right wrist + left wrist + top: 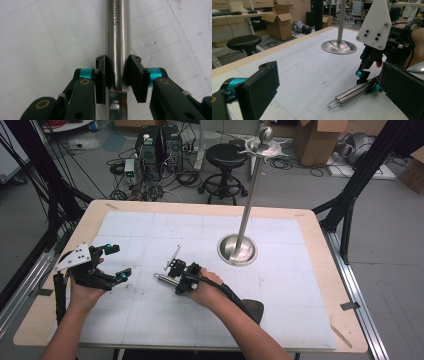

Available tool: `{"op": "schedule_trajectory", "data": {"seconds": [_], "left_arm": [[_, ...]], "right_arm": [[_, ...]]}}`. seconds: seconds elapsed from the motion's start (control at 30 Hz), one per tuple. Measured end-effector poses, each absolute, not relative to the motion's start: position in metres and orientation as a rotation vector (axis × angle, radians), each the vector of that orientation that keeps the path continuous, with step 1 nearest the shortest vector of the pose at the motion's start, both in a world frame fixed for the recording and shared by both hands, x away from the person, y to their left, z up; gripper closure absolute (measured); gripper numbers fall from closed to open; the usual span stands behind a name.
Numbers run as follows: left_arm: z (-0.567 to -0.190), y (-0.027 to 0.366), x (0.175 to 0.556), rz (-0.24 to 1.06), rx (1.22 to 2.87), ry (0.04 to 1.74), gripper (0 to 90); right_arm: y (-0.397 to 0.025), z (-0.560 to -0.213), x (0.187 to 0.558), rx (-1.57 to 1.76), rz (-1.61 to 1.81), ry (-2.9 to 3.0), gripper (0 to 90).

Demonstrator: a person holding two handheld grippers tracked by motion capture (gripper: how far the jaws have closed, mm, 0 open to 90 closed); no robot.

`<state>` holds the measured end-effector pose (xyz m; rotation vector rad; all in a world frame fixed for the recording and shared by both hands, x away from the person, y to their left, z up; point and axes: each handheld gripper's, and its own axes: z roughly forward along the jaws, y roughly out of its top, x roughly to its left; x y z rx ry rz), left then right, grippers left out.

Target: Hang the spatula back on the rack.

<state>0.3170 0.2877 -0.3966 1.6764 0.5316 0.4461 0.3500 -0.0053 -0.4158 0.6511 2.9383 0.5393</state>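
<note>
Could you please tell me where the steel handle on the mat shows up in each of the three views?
High view: handle left of centre, in the right tongs.
Left gripper view: lower right, wire loop nearest.
Right gripper view: centre, running up from the tongs.
Shared landmark: the right tongs clamping it.

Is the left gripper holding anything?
No: the left gripper has its jaws wide apart with nothing between them, while the metal handle lies on the table in the right gripper.

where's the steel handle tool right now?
In the high view the steel handle tool lies flat on the white mat, left of centre, its right end clamped in the right tongs. The stand base sits farther right.
</note>
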Motion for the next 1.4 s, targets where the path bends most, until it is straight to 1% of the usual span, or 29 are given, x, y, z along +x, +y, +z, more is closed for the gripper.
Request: {"op": "schedule_trajectory", "data": {"seconds": [0.27, 0.4, 0.47, 0.53, 0.57, 0.6, 0.67, 0.73, 0.8, 0.83, 0.87, 0.93, 1.0, 1.1, 1.13, 1.23, 1.4], "left_arm": [[-0.397, 0.288, 0.317, 0.445, 1.675, 0.535, 3.5], [-0.396, 0.290, 0.317, 0.448, 1.671, 0.539, 3.5], [-0.396, 0.292, 0.316, 0.452, 1.662, 0.545, 3.5], [-0.396, 0.293, 0.316, 0.456, 1.663, 0.545, 3.5], [-0.396, 0.294, 0.316, 0.456, 1.661, 0.549, 3.5], [-0.396, 0.294, 0.316, 0.456, 1.661, 0.549, 3.5], [-0.396, 0.294, 0.316, 0.455, 1.660, 0.552, 3.5], [-0.396, 0.294, 0.316, 0.457, 1.664, 0.551, 3.5], [-0.396, 0.293, 0.316, 0.454, 1.667, 0.551, 3.5], [-0.397, 0.293, 0.316, 0.455, 1.670, 0.551, 3.5], [-0.397, 0.293, 0.316, 0.454, 1.669, 0.552, 3.5], [-0.396, 0.294, 0.317, 0.455, 1.666, 0.553, 3.5], [-0.396, 0.295, 0.317, 0.454, 1.659, 0.556, 3.5], [-0.397, 0.295, 0.316, 0.452, 1.661, 0.559, 3.5], [-0.397, 0.294, 0.316, 0.453, 1.665, 0.557, 3.5], [-0.397, 0.294, 0.317, 0.451, 1.667, 0.556, 3.5], [-0.397, 0.294, 0.317, 0.452, 1.664, 0.554, 3.5]], "right_arm": [[-0.009, -0.415, 0.353, 0.657, 0.579, 2.970, 69.4], [-0.014, -0.405, 0.352, 0.671, 0.637, 2.969, 69.4], [-0.025, -0.391, 0.352, 0.685, 0.723, 2.953, 69.4], [-0.028, -0.387, 0.352, 0.692, 0.753, 2.943, 69.4], [-0.039, -0.376, 0.351, 0.693, 0.833, 2.911, 69.4], [-0.039, -0.376, 0.351, 0.693, 0.833, 2.911, 69.4], [-0.059, -0.358, 0.350, 0.684, 0.974, 2.849, 69.4], [-0.063, -0.354, 0.350, 0.678, 1.009, 2.832, 69.5], [-0.081, -0.337, 0.348, 0.668, 1.103, 2.792, 69.4], [-0.081, -0.337, 0.348, 0.668, 1.103, 2.792, 69.4], [-0.093, -0.327, 0.347, 0.660, 1.178, 2.757, 69.5], [-0.096, -0.323, 0.347, 0.659, 1.205, 2.743, 69.5], [-0.112, -0.311, 0.347, 0.662, 1.298, 2.697, 69.5], [-0.120, -0.306, 0.347, 0.660, 1.341, 2.680, 69.5], [-0.128, -0.300, 0.347, 0.656, 1.393, 2.650, 69.5], [-0.134, -0.296, 0.347, 0.632, 1.425, 2.632, 69.4], [-0.150, -0.279, 0.343, 0.587, 1.507, 2.570, 69.5]]}}
